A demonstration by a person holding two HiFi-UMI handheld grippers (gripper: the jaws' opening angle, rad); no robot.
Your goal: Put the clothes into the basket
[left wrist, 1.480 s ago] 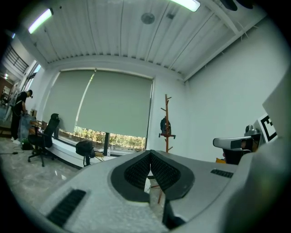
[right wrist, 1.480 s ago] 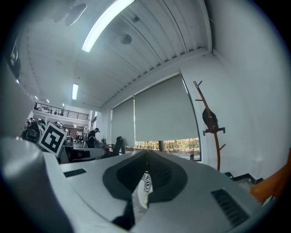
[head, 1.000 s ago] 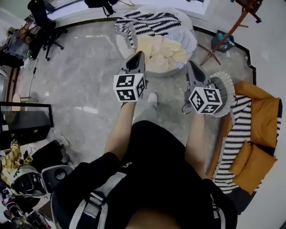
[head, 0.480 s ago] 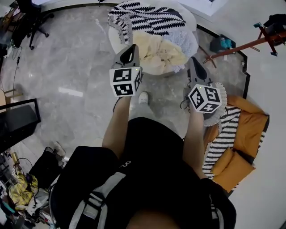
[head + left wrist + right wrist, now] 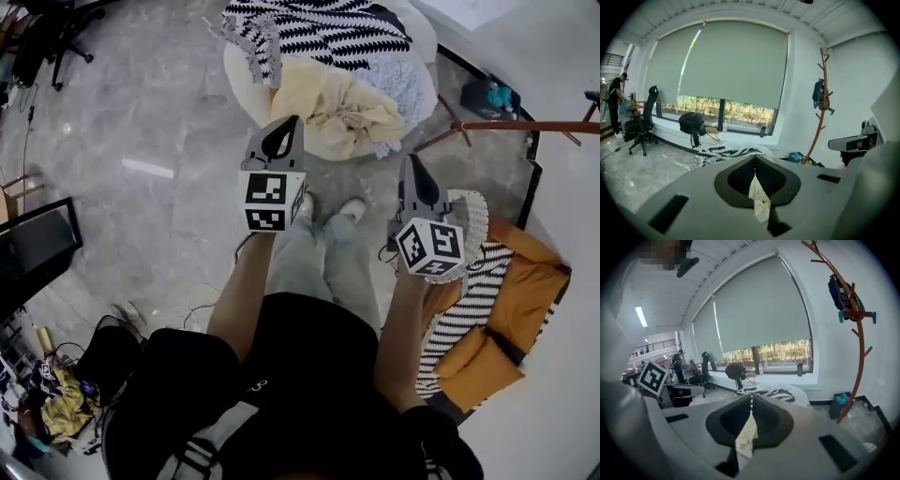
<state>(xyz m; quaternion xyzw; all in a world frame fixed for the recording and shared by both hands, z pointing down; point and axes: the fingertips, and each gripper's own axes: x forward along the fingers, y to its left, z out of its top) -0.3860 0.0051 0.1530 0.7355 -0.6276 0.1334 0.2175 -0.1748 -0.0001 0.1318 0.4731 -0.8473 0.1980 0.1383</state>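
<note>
Left gripper (image 5: 292, 124): jaws closed tip to tip, nothing held. The cream showing through the slit in the left gripper view is cloth lying beyond it. You hold it short of the near edge of the round white seat (image 5: 239, 80), not touching it.

Clothes, all on the seat:
- black-and-white zigzag cloth (image 5: 323, 33) across the far side, hanging over the far left edge
- cream garment (image 5: 328, 103) bunched at the near edge
- pale blue fluffy piece (image 5: 403, 84) at the right edge, touching the cream one

Right gripper (image 5: 410, 161): jaws likewise closed and empty, off the seat's near right edge.

Basket (image 5: 472, 217): white woven rim on the floor just beyond your right gripper, partly hidden by it, beside the striped sofa (image 5: 469, 309). I see no clothes in it, so the task looks not yet begun.

Risks:
- Closed jaws will only prod the cloth, so open them before you reach in
- A shallow pinch on one fold may slip, or leave the garment trailing on the floor
- The cream and blue pieces overlap; lifting one could drag the other off the edge
- The basket sits close to your right gripper; a blind swing may knock it
</note>
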